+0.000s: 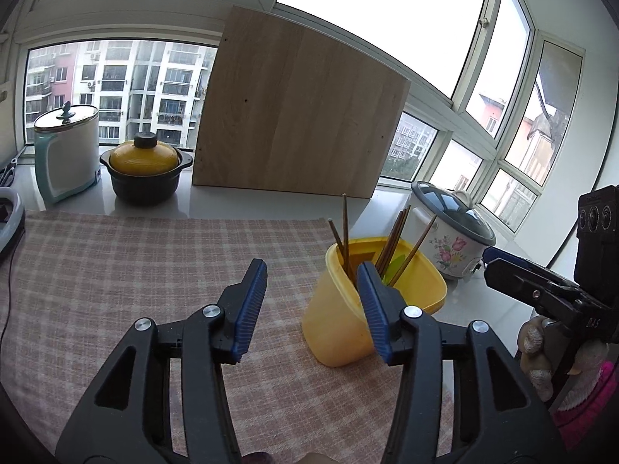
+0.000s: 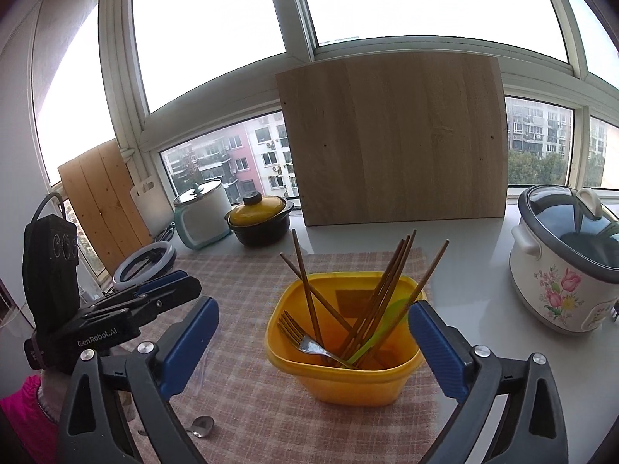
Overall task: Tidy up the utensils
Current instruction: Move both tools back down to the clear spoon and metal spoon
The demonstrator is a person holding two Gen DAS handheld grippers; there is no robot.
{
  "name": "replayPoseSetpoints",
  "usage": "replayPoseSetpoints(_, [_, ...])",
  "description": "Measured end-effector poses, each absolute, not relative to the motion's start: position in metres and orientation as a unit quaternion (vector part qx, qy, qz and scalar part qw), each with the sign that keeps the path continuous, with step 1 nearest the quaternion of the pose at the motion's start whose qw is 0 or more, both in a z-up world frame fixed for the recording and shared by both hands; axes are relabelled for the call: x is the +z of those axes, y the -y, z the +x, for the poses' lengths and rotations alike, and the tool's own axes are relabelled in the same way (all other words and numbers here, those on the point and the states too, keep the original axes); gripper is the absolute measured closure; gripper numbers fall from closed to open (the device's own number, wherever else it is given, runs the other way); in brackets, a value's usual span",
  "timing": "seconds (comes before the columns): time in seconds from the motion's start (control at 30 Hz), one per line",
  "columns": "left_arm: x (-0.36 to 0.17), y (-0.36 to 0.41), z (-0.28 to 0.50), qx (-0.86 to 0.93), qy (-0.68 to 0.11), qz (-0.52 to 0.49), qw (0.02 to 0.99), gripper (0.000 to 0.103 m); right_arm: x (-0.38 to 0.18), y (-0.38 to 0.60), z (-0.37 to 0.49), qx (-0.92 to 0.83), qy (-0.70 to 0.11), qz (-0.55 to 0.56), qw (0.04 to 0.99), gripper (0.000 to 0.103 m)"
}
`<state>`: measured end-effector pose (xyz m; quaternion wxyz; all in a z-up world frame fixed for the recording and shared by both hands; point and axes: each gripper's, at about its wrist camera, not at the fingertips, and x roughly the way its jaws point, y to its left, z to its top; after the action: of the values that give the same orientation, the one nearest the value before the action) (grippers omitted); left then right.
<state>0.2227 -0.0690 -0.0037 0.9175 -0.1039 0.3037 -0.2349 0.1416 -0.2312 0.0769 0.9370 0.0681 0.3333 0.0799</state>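
Right now both tools hang empty over the checked cloth (image 2: 247, 398). The right gripper (image 2: 313, 342) has its fingers spread wide, with the yellow tub (image 2: 348, 379) standing just ahead between them. Inside the tub lean the chopsticks (image 2: 381, 297), a fork (image 2: 305, 342) and something green, perhaps a spoon or spatula, which I cannot make out fully. The left gripper (image 1: 311, 309) is also spread apart and holds nothing; the tub sits ahead of its right-hand finger and is partly hidden behind it.

One spoon (image 2: 201, 425) lies on the cloth, low beside the right gripper's left-hand finger, so the job looks nearly done, with that piece apparently left.

Risks, as I judge them: the tub looks light and top-heavy with tall sticks, so a nudge from either finger could tip it. The spoon lies flat on soft cloth, and a pinch could bunch the fabric or slip off the metal. Both tools are close together and might collide.
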Motion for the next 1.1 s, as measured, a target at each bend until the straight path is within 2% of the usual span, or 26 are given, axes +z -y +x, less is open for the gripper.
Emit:
replayPoseSetpoints(0.37, [-0.040, -0.026, 0.231, -0.167, -0.391, -0.125, 0.896, 0.054, 0.041, 0.198, 0.117, 0.114, -0.394, 0.098, 0.907, 0.002])
replayPoseSetpoints(0.57, [-0.071, -0.046, 0.241, -0.156, -0.445, -0.130, 0.872, 0.054, -0.001, 0.178, 0.104, 0.142, -0.441, 0.149, 0.874, 0.010])
replayPoseSetpoints(0.8, [-0.102, -0.056, 0.255, -0.153, -0.474, -0.146, 0.855, 0.054, -0.063, 0.156, 0.104, 0.162, -0.499, 0.221, 0.822, 0.032])
replayPoseSetpoints(1.1, [-0.134, -0.067, 0.284, -0.148, -0.508, -0.176, 0.830, 0.054, -0.103, 0.136, 0.108, 0.158, -0.524, 0.246, 0.800, 0.047])
